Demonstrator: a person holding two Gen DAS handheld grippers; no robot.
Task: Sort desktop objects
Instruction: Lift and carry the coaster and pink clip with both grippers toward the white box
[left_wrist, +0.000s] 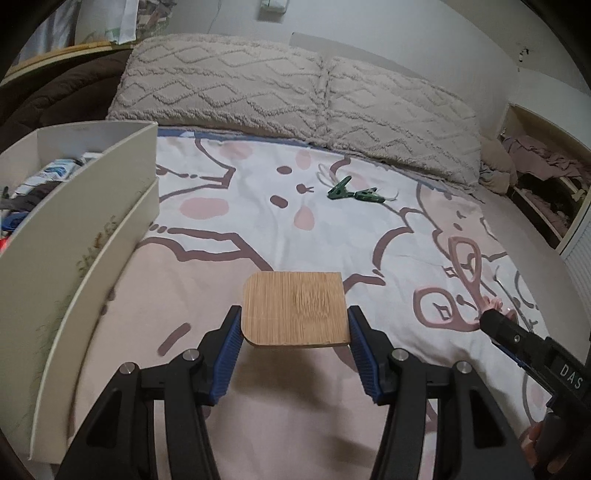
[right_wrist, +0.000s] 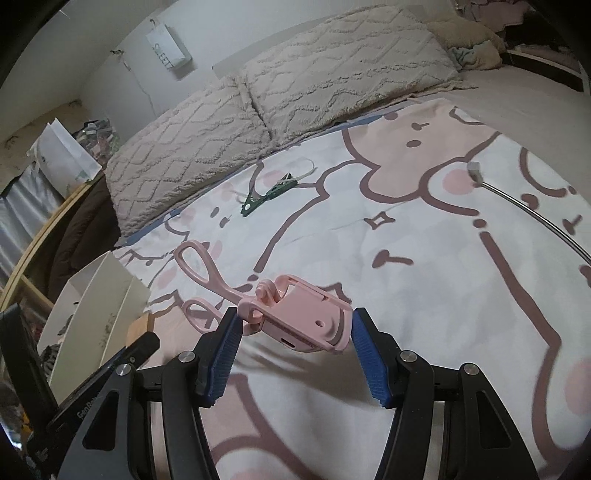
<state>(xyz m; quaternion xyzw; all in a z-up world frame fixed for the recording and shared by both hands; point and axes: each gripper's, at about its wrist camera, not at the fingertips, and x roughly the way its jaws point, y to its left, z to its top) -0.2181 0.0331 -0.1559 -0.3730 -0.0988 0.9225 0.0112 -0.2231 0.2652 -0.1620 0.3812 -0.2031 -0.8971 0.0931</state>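
My left gripper (left_wrist: 295, 317) is shut on a small bamboo board (left_wrist: 295, 302) with rounded corners, holding it flat above the bedspread. In the right wrist view my right gripper (right_wrist: 295, 321) is shut on a pink eyelash curler (right_wrist: 306, 317), whose handle loops stick out to the left. The curler casts a shadow on the cover below. The right gripper (left_wrist: 495, 321) also shows at the right edge of the left wrist view with the curler's loops (left_wrist: 467, 254) beyond it. The left gripper's finger (right_wrist: 144, 343) and a corner of the board (right_wrist: 140, 326) appear at the lower left.
A white divided organizer box (left_wrist: 92, 221) with small items stands at the left on the bed. Two green clips (left_wrist: 354, 192) lie mid-bed in front of two beige pillows (left_wrist: 295, 92). A cable with a metal end (right_wrist: 517, 206) lies at the right. A shelf (left_wrist: 546, 184) is on the right.
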